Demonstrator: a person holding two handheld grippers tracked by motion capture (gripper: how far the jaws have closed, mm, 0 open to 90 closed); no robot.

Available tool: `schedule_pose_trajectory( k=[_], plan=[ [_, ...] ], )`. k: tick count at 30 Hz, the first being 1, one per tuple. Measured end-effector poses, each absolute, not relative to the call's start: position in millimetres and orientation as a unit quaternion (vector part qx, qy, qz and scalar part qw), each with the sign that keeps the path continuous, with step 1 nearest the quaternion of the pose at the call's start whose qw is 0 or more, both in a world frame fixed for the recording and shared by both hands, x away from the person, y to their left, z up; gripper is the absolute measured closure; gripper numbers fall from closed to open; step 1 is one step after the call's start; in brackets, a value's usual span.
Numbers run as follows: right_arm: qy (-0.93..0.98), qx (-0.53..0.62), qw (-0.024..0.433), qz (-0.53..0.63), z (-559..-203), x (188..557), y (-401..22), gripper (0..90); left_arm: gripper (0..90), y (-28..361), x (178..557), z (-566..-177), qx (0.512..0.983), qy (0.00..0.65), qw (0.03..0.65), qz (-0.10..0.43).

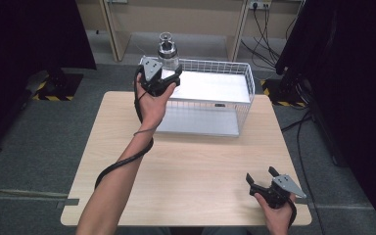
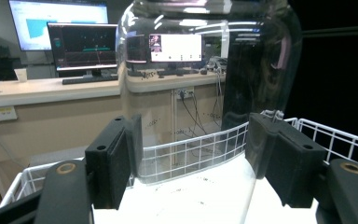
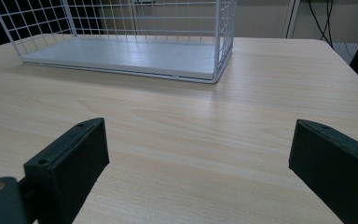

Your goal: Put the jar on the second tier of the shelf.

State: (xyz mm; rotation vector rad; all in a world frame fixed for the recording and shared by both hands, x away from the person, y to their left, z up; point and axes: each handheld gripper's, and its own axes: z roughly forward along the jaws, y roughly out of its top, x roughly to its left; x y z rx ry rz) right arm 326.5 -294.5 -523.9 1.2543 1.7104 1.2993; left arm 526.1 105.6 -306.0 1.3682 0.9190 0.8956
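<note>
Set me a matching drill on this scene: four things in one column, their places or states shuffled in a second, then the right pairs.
Things
1. left claw
2. right claw
3. glass jar
4. wire basket

Places or states
A. standing at the table's far edge
B. open, low over the near right corner
C. clear, held above the basket's far left corner
D. shut on the jar

Pairs: 1-D, 2-B, 3-C, 4-A

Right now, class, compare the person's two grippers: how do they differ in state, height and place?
The left gripper is shut on a clear glass jar; the right gripper stands open with nothing between its jaws. The left is raised over the white wire basket at the table's far side; the right sits low by the table's near edge. Both are black, hand-held and two-jawed.
</note>
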Motion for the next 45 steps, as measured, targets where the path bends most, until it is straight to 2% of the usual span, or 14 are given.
schedule_pose_trajectory(
  k=[16,45],
  plan=[
    [0.651,0.477,0.32,0.495,-523.9,326.5,-294.5,5.0,31.5,105.3,550.5,-319.4,0.596,0.421,0.568,0.381],
    [0.654,0.475,0.32,0.495,-523.9,326.4,-294.0,5.1,31.1,105.5,567.4,-323.5,0.607,0.431,0.559,0.364]
  ],
)
